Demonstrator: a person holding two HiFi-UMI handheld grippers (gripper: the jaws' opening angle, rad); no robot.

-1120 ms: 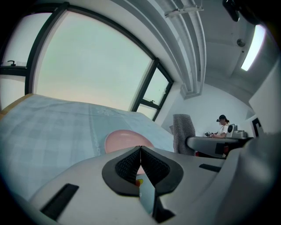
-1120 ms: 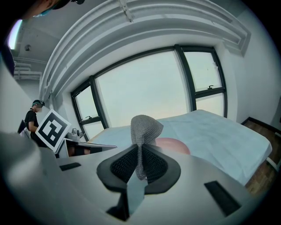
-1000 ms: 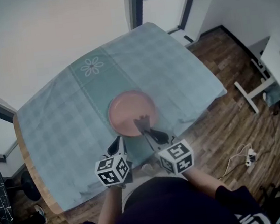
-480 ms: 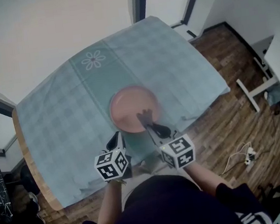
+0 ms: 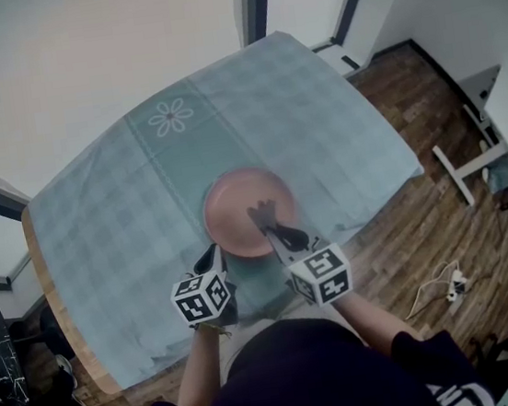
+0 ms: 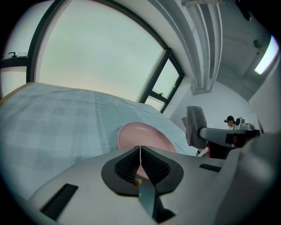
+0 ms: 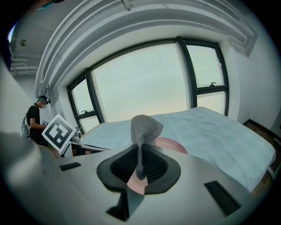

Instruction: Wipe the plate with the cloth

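Desk (image 5: 38, 272) w/ teal checked cover (image 5: 296, 99) stands by windows (image 5: 298, 6), on wood floor (image 5: 425, 231). Pink plate (image 5: 232, 211) lies near the desk's front edge, approx. centre. R tool (image 7: 139, 163) pinches grey cloth (image 7: 144, 127); the cloth is over the plate's near part, contact not clear. L tool (image 6: 140, 151) has jaws pressed together, nothing btw them, just beside the plate's near-left rim.

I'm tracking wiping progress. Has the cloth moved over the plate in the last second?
Yes, slightly. The grey cloth now lies farther in from the pink plate's near rim, closer to its middle, than a second ago.
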